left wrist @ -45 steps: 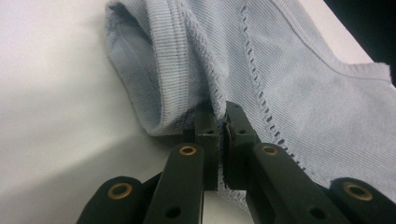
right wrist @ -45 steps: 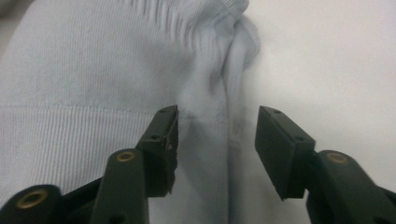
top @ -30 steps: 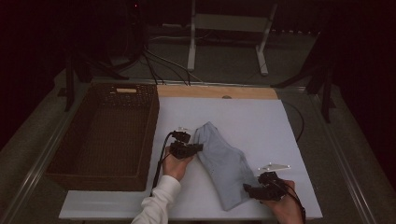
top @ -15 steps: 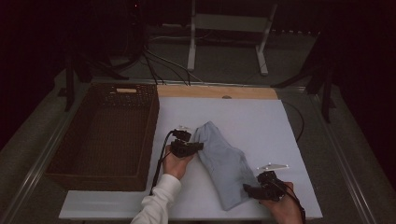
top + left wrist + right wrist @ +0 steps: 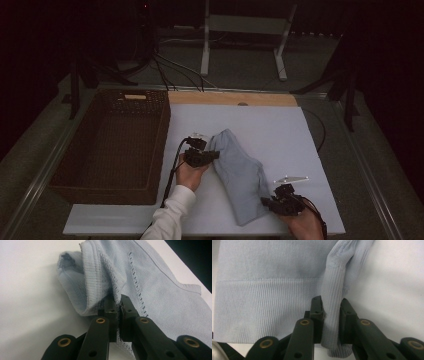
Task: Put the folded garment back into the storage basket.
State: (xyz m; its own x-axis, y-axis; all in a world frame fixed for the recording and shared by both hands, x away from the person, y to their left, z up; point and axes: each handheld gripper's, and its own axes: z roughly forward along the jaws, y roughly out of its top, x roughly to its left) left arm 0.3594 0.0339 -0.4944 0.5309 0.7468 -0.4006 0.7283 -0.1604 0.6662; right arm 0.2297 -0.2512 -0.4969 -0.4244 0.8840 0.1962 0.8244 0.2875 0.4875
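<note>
Your pale blue knit garment (image 5: 239,175) lies folded into a long band, running from the white board's (image 5: 280,130) centre toward five o'clock; it shows fine ribbing, a banded hem and a line of small eyelet holes.

Your left gripper (image 5: 212,156) is clamped tight on a fold at the garment's upper end, at about nine o'clock of the cloth. Your right gripper (image 5: 266,202) sits at the lower end; its jaws have just been closing and now pinch a raised ridge of fabric.

Against the earlier frames, both hands and the garment lie where they were.

A dark wicker basket (image 5: 107,145) sits at nine o'clock beside the board. The room behind is dim, with a metal stand (image 5: 242,40) at twelve o'clock.
</note>
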